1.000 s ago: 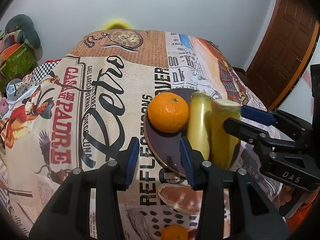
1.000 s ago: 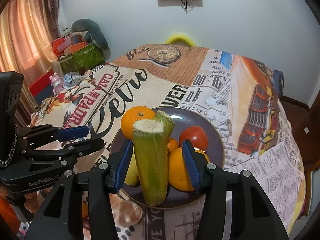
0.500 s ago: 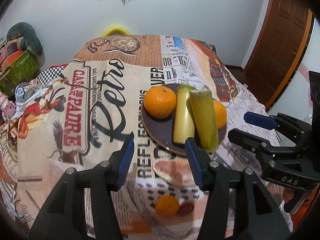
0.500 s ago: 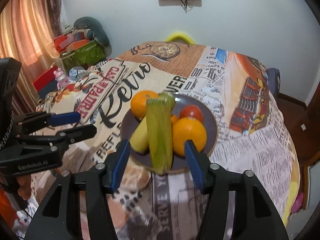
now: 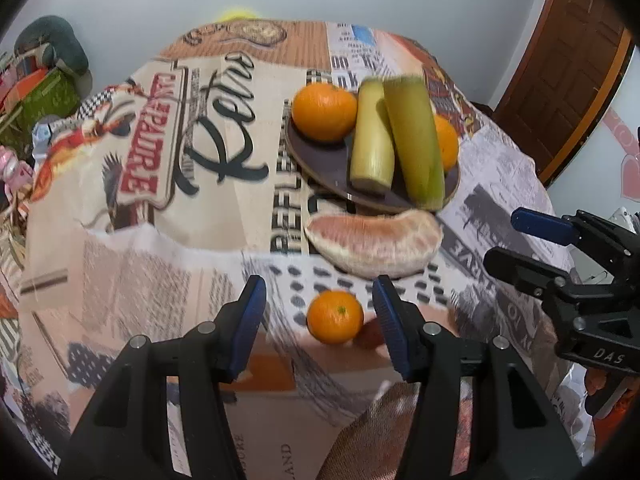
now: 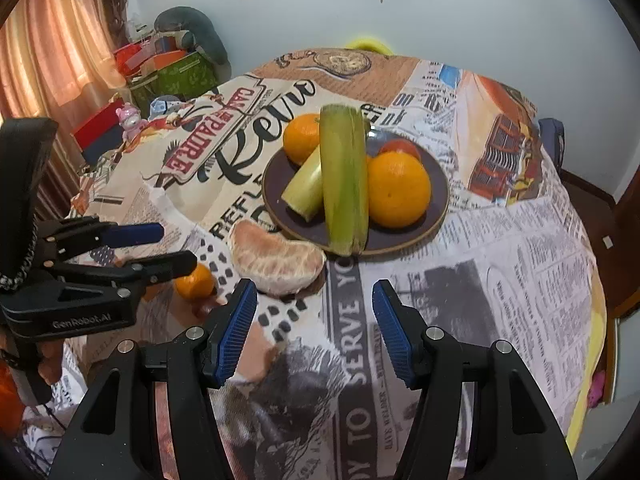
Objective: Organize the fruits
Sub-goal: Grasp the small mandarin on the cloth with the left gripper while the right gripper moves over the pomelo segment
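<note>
A dark round plate (image 6: 434, 216) (image 5: 320, 164) holds two green-yellow stalk pieces (image 6: 344, 184) (image 5: 414, 140), two oranges (image 6: 396, 194) (image 5: 323, 106) and a red fruit (image 6: 400, 147). A peeled pomelo segment (image 5: 374, 242) (image 6: 276, 258) lies on the cloth in front of the plate. A small orange (image 5: 335, 316) (image 6: 195, 282) lies nearer the table edge. My left gripper (image 5: 320, 328) is open, with the small orange between its fingertips. My right gripper (image 6: 314, 324) is open and empty, in front of the plate, right of the pomelo.
The round table wears a printed newspaper-style cloth (image 6: 500, 264). Boxes and toys (image 6: 160, 72) are stacked at the back left. A wooden door (image 5: 568, 68) is at the right. A yellow chair back (image 6: 366, 45) stands behind the table.
Both grippers have pulled back from the plate toward the near table edge. The right gripper has let go of the green stalk, which now lies on the plate. The left gripper now frames the small orange.
</note>
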A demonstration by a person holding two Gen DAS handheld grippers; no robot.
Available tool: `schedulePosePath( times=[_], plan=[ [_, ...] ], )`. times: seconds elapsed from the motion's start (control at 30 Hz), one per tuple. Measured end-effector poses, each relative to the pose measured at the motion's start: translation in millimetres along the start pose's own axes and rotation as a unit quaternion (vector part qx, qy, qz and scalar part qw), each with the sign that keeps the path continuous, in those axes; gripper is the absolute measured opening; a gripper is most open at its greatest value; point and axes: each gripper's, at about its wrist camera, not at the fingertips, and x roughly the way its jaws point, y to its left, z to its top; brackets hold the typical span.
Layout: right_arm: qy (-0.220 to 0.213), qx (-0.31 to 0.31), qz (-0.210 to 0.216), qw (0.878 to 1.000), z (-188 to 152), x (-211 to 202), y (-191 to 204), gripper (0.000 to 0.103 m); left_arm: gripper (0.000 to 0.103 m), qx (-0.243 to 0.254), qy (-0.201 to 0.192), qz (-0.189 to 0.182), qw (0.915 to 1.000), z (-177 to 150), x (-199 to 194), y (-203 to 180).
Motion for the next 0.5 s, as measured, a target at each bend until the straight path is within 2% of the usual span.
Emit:
schedulePosePath(
  times=[0.17,0.3,0.4,0.5],
  plan=[
    [0.011,0.004,0.005,1.000,-8.4,4.9,1.9,0.057,0.053,-0.018,0.014,-0.012,0.9997,-8.1,10.8,2.4],
    [0.020,0.006,0.008,1.000,-11.0,11.3,3.2,0.057,0.047,-0.021,0.021,-0.023,0.9993,-8.9,17.4,0.8],
    [0.023,0.007,0.011,1.000,-10.9,15.9,4.2,0.057,0.036,-0.024,0.027,-0.036,0.9987,-9.4,22.4,0.3],
    [0.026,0.007,0.014,1.000,-9.5,21.5,5.3,0.057,0.034,-0.029,0.025,-0.043,0.9983,-8.6,23.3,2.3]
  ],
)
